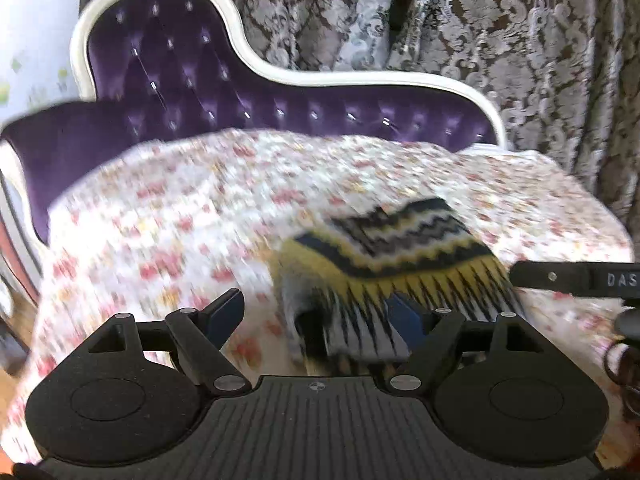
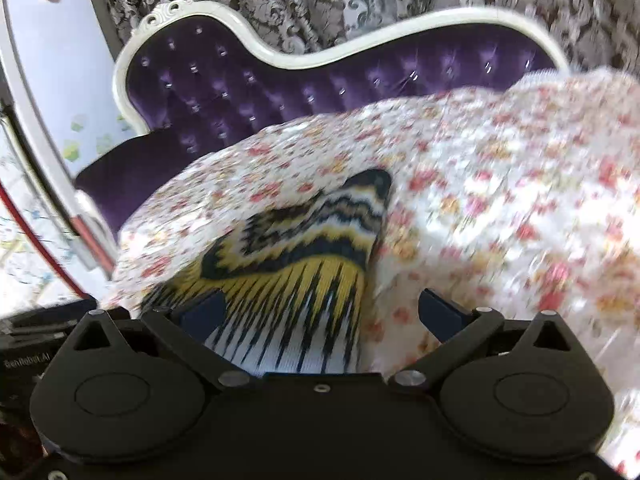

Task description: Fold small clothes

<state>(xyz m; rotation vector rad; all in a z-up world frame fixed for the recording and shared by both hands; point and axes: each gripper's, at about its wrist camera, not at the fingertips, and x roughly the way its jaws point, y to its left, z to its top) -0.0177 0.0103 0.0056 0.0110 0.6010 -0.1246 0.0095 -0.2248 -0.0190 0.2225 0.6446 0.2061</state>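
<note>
Folded knit garment (image 2: 304,248), just ahead of my tools.
I see yellow, black and white zigzags; it lies flat, its near edge between the right tool's (image 2: 320,312) spread fingers.

A knitted garment (image 1: 404,256) of soft, matt wool-like yarn is seen at the centre of the right wrist view. It is laid on a thin printed cotton-like sheet (image 1: 180,208), matt and slightly creased. At twelve o'clock, a tufted sofa back (image 1: 192,76) of plush velvet with glinting studs is framed in glossy painted wood. Behind it, damask curtains (image 1: 520,40) with a faint sheen are hung. The left gripper (image 1: 320,314) is seen in matt black plastic with dull metal pins.
</note>
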